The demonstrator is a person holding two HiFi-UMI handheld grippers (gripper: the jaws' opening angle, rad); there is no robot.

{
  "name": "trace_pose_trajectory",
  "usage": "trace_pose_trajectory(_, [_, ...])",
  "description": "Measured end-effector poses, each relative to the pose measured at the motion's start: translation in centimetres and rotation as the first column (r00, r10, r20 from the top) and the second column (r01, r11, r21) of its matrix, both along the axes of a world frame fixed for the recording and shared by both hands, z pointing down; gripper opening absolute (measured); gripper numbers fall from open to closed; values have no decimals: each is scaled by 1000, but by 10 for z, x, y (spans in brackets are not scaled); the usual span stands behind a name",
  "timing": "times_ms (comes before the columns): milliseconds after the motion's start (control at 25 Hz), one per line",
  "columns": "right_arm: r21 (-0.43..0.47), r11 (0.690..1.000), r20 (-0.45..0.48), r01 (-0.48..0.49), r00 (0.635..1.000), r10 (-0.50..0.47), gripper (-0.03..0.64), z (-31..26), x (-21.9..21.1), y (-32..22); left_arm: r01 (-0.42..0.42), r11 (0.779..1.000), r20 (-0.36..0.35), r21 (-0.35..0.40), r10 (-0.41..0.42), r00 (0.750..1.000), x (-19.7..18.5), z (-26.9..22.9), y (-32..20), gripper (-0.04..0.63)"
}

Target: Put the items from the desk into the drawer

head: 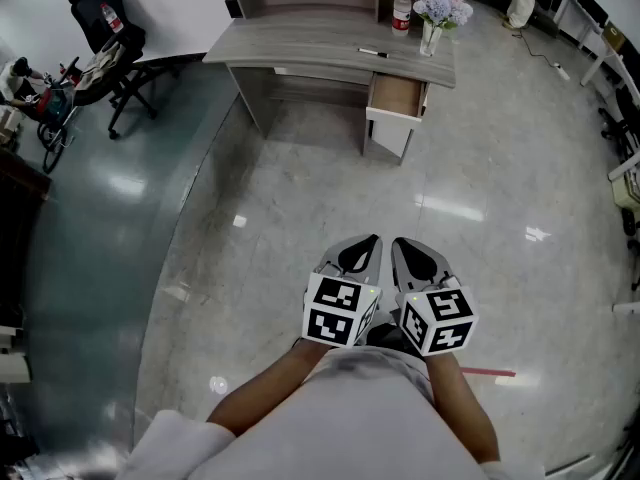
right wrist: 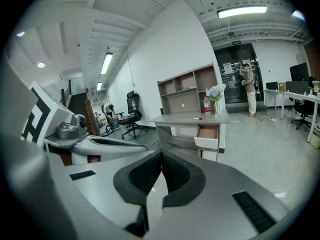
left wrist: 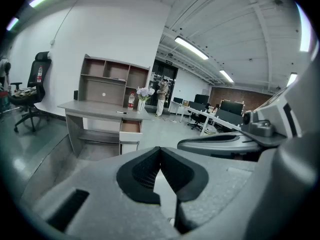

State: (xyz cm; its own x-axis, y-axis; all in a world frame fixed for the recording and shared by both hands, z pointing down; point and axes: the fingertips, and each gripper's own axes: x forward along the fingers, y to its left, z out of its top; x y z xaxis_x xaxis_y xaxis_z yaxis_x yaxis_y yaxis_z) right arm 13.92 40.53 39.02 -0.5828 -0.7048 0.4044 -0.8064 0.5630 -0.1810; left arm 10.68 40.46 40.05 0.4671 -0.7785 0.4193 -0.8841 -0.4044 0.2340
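Both claws sit low in the centre of the head view, side by side and almost touching. The left claw [head: 358,256] has its pads pressed together at the tips with nothing between them, and the right claw [head: 418,260] is closed and empty in the same way. Each claw's own view confirms this.

The task's things are well apart from them, at the top of the frame. A dark marker [head: 373,53] lies flat on the grey worktop [head: 300,48]. A bottle [head: 401,10] and a vase of flowers [head: 440,13] stand near each other toward its upper right corner. The drawer [head: 395,98] is pulled out below that end, and a bare stretch of glossy floor [head: 330,188] lies between.

Nothing is in hand yet, so the risks lie ahead:

- **Vase:** it looks top-heavy, and a claw reaching for the bottle just beside it could knock it over.
- **Marker:** it is thin and lies flat, so closing pads could slide off it or roll it toward the worktop's edge.
- **Drawer:** it looks shallow, so an upright bottle or vase may not fit and could block it from closing.
- **Claws:** held this near each other, they could bump if both reach at once
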Motion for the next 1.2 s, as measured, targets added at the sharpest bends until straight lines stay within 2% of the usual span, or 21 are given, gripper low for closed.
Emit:
trace_pose_trajectory(400, [-2,999,9,-32,999,32,2,0,-11,-6,25,1000,-26,2,-25,999,-28,1,-3,3])
trace_pose_trajectory(760, [-18,1000,25,-17,1000,18,2,6,-17,-28,56,998,-25,2,-56,998,-43,2,-21,3])
trace_pose_trajectory(960, [-22,1000,29,1,1000,0,2,16,-17,-60,58,998,-6,-2,-58,998,-41,10,-48,3])
trace_pose_trajectory(1200, [-48,999,35,21,999,-20,2,26,-15,-122,67,997,1,-32,-67,998,-38,18,-113,4])
